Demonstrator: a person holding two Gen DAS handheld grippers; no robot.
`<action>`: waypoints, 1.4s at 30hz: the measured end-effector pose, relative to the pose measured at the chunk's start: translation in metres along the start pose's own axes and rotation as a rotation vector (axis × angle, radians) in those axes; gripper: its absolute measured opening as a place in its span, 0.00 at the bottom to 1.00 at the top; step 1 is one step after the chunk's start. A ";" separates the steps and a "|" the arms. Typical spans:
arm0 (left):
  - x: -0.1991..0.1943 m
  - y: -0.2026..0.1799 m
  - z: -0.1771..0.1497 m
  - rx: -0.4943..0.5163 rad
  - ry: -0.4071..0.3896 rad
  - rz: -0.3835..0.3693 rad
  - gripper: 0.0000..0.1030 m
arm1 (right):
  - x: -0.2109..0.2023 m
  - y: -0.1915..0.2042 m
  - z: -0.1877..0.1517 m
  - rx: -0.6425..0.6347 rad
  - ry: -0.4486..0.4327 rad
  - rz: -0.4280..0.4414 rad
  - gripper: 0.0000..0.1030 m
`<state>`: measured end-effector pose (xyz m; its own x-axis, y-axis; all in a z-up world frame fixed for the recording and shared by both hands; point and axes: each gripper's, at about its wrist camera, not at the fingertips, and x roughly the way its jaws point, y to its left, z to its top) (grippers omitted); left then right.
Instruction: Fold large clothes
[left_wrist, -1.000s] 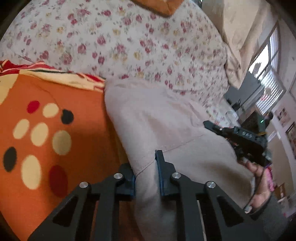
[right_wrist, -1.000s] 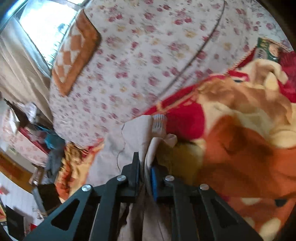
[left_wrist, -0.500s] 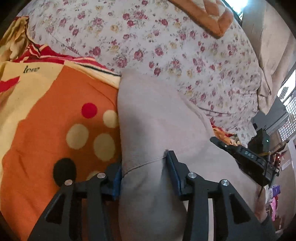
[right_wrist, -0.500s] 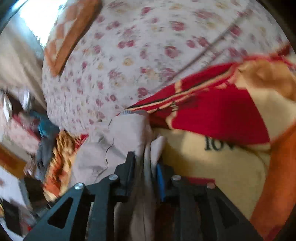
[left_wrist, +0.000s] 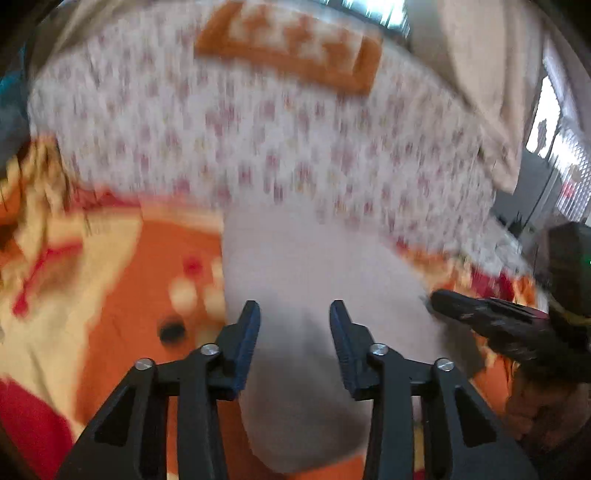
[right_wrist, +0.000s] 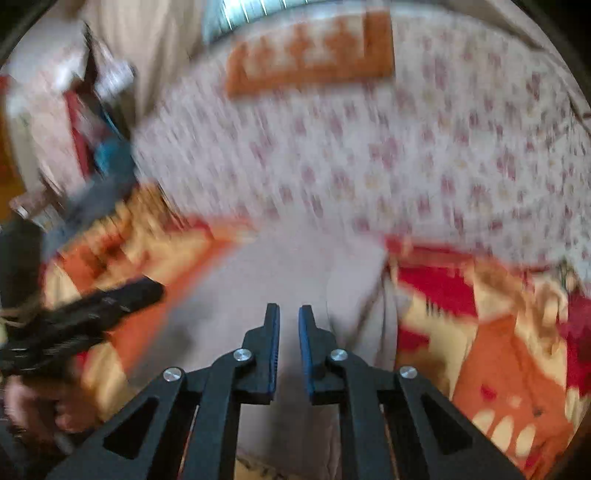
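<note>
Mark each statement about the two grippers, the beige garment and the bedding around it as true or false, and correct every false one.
1. The left gripper has its jaws spread wide. True.
2. The beige garment lies on an orange, red and cream blanket. True.
3. The right gripper clamps a bunch of the garment. False: a narrow gap shows between its fingers, with no cloth in it.
4. The floral cover is plain blue. False: it is pale with small reddish flowers.
5. An orange checked cushion lies on the floral cover. True.
</note>
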<state>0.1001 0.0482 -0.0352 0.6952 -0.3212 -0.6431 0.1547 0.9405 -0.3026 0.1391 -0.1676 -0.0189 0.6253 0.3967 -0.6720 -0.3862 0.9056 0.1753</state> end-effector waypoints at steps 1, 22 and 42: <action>0.024 0.003 -0.010 -0.014 0.107 0.003 0.29 | 0.022 -0.008 -0.014 -0.001 0.101 -0.059 0.05; 0.041 -0.025 -0.017 -0.004 0.037 0.035 0.83 | -0.051 -0.013 -0.050 0.069 -0.066 -0.115 0.47; 0.041 -0.022 -0.015 -0.077 0.030 0.028 0.89 | -0.077 -0.003 -0.065 0.051 -0.174 -0.348 0.80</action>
<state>0.1146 0.0125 -0.0653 0.6767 -0.2995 -0.6726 0.0803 0.9381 -0.3369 0.0476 -0.2109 -0.0145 0.8206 0.0797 -0.5659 -0.0991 0.9951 -0.0035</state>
